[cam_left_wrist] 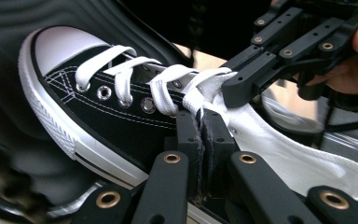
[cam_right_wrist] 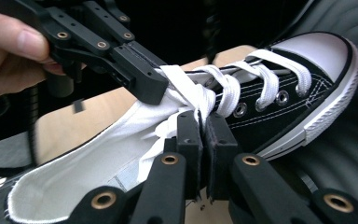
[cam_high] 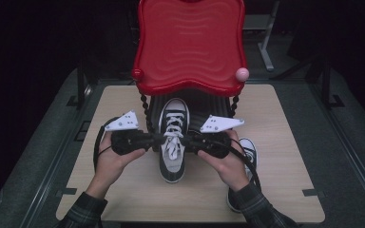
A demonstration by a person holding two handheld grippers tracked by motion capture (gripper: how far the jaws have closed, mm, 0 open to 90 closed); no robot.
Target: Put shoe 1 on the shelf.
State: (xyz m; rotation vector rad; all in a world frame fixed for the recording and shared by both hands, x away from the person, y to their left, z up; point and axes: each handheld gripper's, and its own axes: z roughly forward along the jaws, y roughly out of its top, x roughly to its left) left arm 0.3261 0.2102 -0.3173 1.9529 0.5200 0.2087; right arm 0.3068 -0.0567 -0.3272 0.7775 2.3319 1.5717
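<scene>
Black canvas sneaker (cam_high: 173,142), white toe cap, white laces (cam_left_wrist: 168,86) pinched by both clenched grippers

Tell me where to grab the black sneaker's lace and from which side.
Grip the white lace at the loose ends just above the top eyelets, one gripper from each side of the black sneaker. There the lace stands free of the tongue, so thin jaws can pinch it.

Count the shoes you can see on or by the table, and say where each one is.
2. One black-and-white sneaker lies mid-table between the grippers, toe under the red stand. A second sneaker sits at the right, mostly hidden by the person's right hand and sleeve. Others may be hidden.
</scene>
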